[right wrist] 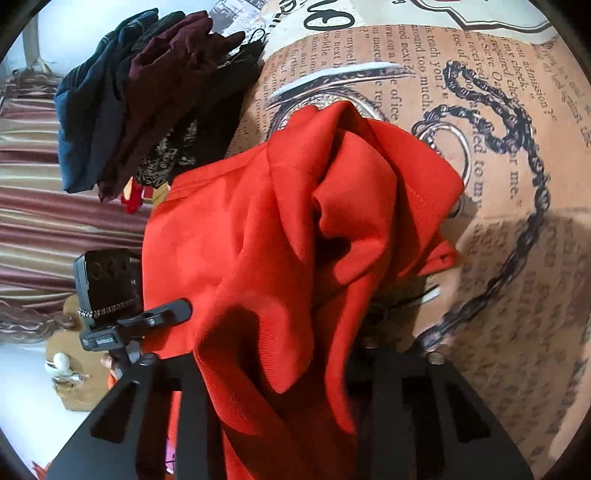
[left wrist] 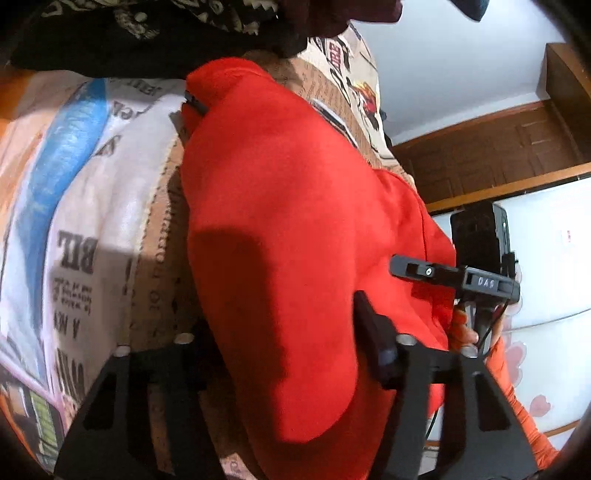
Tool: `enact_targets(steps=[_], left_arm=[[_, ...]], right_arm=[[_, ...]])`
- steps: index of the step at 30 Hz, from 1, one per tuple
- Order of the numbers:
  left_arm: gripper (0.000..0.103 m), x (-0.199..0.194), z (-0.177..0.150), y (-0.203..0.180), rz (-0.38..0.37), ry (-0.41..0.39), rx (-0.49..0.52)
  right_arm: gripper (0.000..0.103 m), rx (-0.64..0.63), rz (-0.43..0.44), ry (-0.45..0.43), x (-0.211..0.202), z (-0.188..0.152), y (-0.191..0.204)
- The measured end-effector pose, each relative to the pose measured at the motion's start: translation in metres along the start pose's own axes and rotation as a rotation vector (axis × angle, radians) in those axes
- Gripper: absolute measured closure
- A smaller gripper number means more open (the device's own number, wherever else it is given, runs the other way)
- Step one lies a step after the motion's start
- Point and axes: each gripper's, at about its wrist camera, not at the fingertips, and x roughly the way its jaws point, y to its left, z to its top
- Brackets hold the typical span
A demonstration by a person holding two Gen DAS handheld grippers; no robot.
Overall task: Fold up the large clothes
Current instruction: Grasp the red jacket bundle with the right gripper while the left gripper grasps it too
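A large red garment [left wrist: 295,229] hangs bunched between both grippers above a printed bedsheet [left wrist: 110,206]. My left gripper [left wrist: 284,354] is shut on the red garment, whose cloth runs between its black fingers. My right gripper [right wrist: 284,373] is shut on the red garment [right wrist: 266,236] too, with folds drooping ahead of it over the sheet [right wrist: 517,258]. The right gripper also shows in the left wrist view [left wrist: 458,277] at the garment's far edge. The left gripper shows in the right wrist view [right wrist: 133,321] at the garment's left edge.
A pile of dark folded clothes [right wrist: 147,96] lies on the sheet beyond the red garment; it also shows in the left wrist view [left wrist: 147,33]. A striped curtain [right wrist: 55,221] is at the left. A wooden door frame [left wrist: 498,147] and white wall are at the right.
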Motion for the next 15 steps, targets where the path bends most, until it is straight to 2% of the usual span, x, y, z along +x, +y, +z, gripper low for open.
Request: enact_targets(steps=[3, 5, 10, 15], left_arm=[[0.067, -0.011, -0.006, -0.013, 0.027, -0.012, 0.037], [0.072, -0.022, -0.012, -0.027, 0.040, -0.016, 0.076], [0.074, -0.062, -0.027, -0.067, 0.079, -0.082, 0.194], [0.075, -0.122, -0.031, -0.111, 0.071, -0.187, 0.282]], right_arm=[[0.079, -0.026, -0.027, -0.030, -0.002, -0.011, 0.018], [0.080, -0.050, -0.036, -0.051, -0.007, -0.019, 0.033], [0.081, -0.124, -0.057, -0.122, -0.030, -0.039, 0.079], [0.081, -0.193, -0.040, -0.227, -0.069, -0.051, 0.129]])
